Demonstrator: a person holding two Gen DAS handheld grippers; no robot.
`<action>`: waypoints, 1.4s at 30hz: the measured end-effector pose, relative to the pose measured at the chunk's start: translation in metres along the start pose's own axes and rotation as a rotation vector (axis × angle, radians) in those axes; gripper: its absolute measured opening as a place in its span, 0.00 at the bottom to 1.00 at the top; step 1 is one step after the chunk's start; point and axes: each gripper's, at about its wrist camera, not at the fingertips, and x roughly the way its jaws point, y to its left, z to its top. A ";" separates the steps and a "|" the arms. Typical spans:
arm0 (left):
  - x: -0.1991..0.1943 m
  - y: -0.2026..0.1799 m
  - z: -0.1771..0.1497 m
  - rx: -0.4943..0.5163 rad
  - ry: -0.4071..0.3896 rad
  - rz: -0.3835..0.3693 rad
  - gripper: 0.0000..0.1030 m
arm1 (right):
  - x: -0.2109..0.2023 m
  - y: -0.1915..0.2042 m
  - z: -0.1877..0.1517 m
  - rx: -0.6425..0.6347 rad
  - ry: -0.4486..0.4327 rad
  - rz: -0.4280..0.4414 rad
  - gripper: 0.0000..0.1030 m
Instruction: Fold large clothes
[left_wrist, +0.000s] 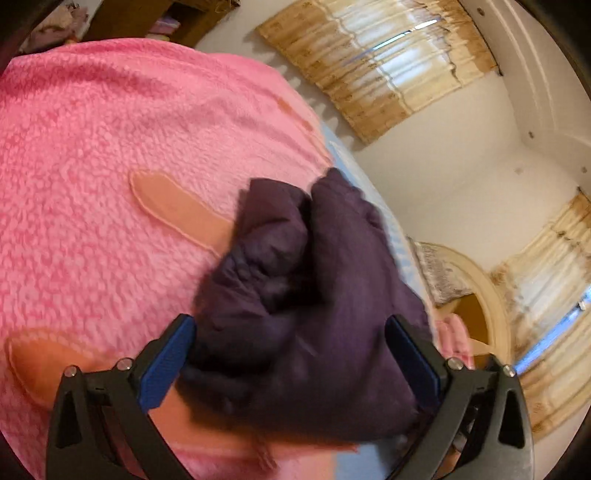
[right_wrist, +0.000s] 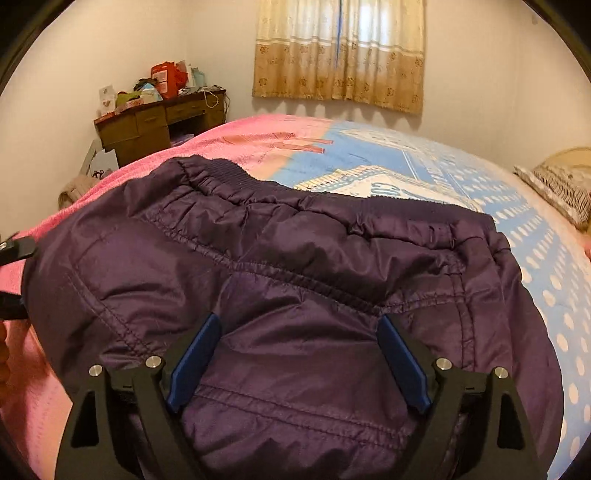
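No writing is reading clearly; my left tongs and right tongs are both gaping wide around the purple jacket, which is stretching toward twelve o'clock.

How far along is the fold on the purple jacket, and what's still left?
Done: the purple jacket lies on the bed, elastic hem away from the camera. In hand: a bunched part of it sits between the open left gripper; the right gripper is open over the body. Left: no neat fold shows yet.

No legible text, blue bedsheet print blurred, unreadable
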 end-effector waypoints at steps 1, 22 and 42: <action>0.003 -0.004 0.001 0.031 -0.017 -0.011 1.00 | 0.002 0.002 0.000 -0.009 0.012 -0.008 0.85; 0.028 -0.010 0.005 0.012 -0.057 -0.202 0.57 | 0.005 0.003 -0.006 -0.011 -0.013 -0.025 0.85; 0.049 -0.289 -0.082 0.934 -0.022 -0.328 0.35 | -0.109 -0.115 -0.054 0.264 -0.218 0.107 0.83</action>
